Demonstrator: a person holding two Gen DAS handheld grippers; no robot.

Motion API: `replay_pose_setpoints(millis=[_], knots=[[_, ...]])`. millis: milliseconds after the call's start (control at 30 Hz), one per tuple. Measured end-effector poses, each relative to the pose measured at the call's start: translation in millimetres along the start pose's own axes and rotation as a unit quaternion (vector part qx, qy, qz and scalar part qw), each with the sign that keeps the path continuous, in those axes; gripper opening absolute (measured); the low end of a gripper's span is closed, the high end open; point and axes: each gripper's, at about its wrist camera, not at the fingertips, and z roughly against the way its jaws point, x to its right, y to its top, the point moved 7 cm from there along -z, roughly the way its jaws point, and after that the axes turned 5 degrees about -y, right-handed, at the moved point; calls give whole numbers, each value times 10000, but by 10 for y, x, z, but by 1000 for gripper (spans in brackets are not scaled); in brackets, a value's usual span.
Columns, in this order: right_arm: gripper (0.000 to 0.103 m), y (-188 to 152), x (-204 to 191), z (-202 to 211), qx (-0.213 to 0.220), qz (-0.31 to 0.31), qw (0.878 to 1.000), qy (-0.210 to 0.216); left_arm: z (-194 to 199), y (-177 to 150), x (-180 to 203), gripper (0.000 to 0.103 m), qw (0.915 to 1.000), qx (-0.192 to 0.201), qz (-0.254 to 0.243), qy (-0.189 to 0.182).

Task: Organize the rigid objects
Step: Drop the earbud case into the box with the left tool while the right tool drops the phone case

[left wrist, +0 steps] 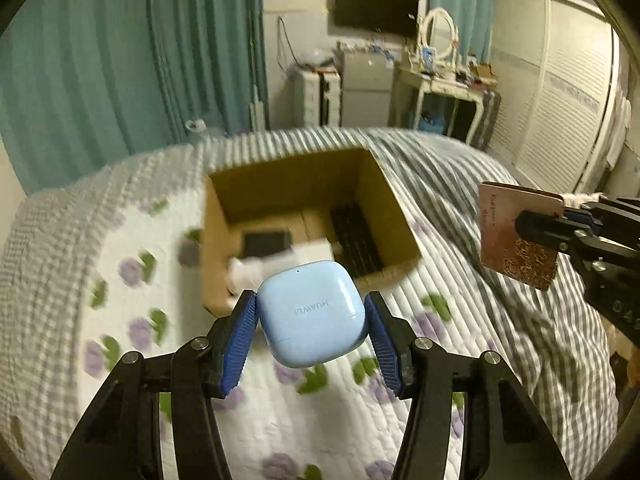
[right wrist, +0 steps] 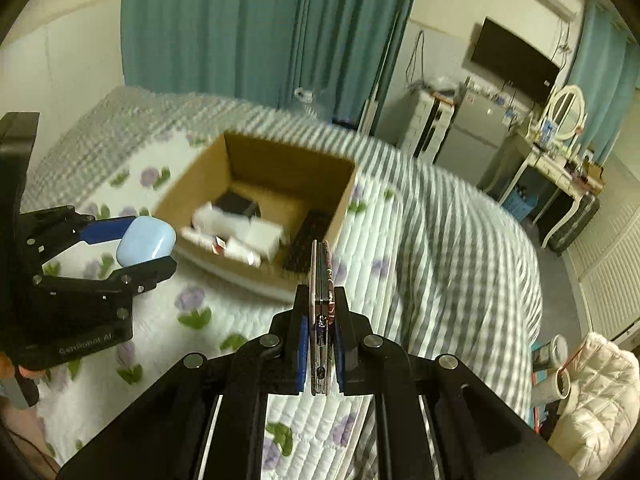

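Note:
My left gripper (left wrist: 311, 312) is shut on a light blue earbud case (left wrist: 314, 314), held above the bed just in front of the open cardboard box (left wrist: 400, 220). It also shows in the right wrist view (right wrist: 146, 242). My right gripper (right wrist: 321, 300) is shut on a thin pink patterned compact (right wrist: 320, 280), seen edge-on, to the right of the box; in the left wrist view the compact (left wrist: 508, 232) hangs at the right. The box (right wrist: 192, 184) holds a black keyboard-like item (left wrist: 356, 240), a dark device (left wrist: 266, 242) and white items (right wrist: 240, 236).
The box sits on a bed with a floral quilt (left wrist: 120, 280) and a grey striped blanket (left wrist: 500, 320). Teal curtains (left wrist: 120, 60), a dressing table (left wrist: 440, 80), a wall TV (left wrist: 376, 8) and slatted wardrobe doors (left wrist: 560, 100) stand beyond. A white jacket (right wrist: 600, 400) lies at right.

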Motion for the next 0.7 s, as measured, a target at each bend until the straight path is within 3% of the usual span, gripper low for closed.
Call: replay_pose_setpoints(millis=[133,267,433,700], knots=[[10,352,-45,136,245,-213,9993,190,97,239,-166,56,9998,195,-14,105],[10,680,-158,8,380,-354,9981,330,-38,401,-308,56,9995,263,-89,140],[10,881,-284,-503,331,-463,9974,438,-435,440,-437,56,9994,138,-258,195],[9,792,-299,-1530,50,-680,9962,533,-1245,414,-661,56,9997,-107,-137,175]])
